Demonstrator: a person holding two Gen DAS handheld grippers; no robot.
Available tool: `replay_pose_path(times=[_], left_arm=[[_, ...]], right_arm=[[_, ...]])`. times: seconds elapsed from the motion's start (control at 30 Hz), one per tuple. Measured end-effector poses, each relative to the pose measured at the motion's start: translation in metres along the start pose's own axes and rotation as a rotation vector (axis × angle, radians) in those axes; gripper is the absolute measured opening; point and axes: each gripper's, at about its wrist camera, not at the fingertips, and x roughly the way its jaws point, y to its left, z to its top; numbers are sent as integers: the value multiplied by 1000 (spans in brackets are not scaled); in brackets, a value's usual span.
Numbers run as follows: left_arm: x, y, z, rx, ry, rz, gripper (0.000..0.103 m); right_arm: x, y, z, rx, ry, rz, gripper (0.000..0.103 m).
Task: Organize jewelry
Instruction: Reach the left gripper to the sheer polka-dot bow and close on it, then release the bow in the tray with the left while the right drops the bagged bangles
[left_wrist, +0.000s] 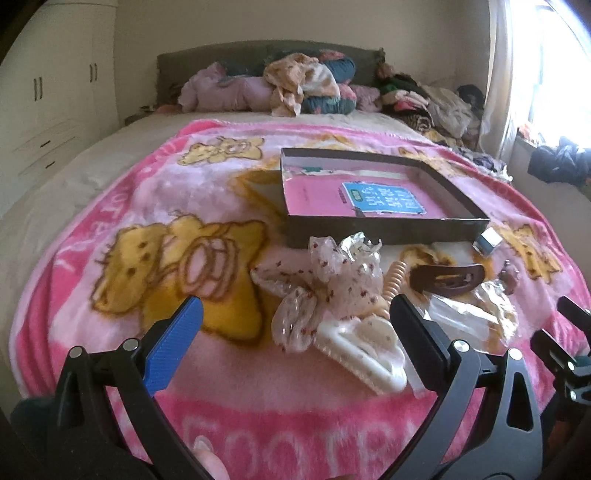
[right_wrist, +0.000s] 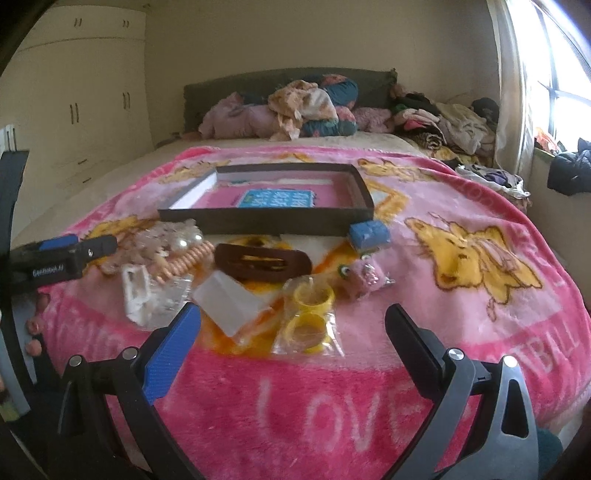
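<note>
Two grippers hover over the pink blanket (right_wrist: 461, 387) on the bed, both spread wide and holding nothing. Nothing appears sorted yet: the open box (right_wrist: 364, 208) looks bare of jewelry, so this seems the opening step, choosing a first piece. The left gripper (left_wrist: 295, 321) sits just short of the white hair claw (left_wrist: 360, 341) and the dotted bows (left_wrist: 340, 273). The right gripper (right_wrist: 293, 321) faces the bagged yellow rings (right_wrist: 308, 314), with the brown clip (right_wrist: 262, 262) beyond. Next, one gripper likely must lower, straddle a piece and close gently.
</note>
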Motion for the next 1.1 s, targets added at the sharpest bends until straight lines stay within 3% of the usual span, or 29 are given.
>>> replay_pose_path(times=[0.2, 0.37, 0.4, 0.47, 0.57, 0.67, 0.73, 0.8, 0.9, 1.03, 1.1], left_arm=[[28, 0, 10, -25, 50, -70, 92], [53, -1, 12, -25, 122, -80, 92], [59, -1, 13, -34, 141, -89, 92], [66, 2, 11, -43, 161, -106, 90], [69, 3, 10, -43, 163, -133, 81], [68, 5, 12, -30, 143, -152, 64], [67, 7, 13, -33, 137, -159, 52], [64, 10, 13, -38, 127, -184, 40], [54, 9, 14, -24, 100, -203, 25], [42, 7, 17, -21, 77, -210, 18], [36, 6, 20, -24, 74, -220, 7]], right_arm=[[12, -14, -6, 1, 43, -38, 97], [32, -19, -9, -11, 99, -47, 97], [38, -19, -9, -16, 116, -48, 95], [46, -18, -9, -18, 140, -37, 83], [61, -17, -10, -20, 180, -23, 73], [67, -12, -9, -41, 186, -16, 64], [70, -8, -8, -50, 190, 11, 45], [70, -7, -6, -51, 184, 28, 39], [66, -9, -5, -38, 166, 48, 35], [52, -17, -2, 18, 140, 81, 35], [45, -20, 1, 33, 127, 100, 35]])
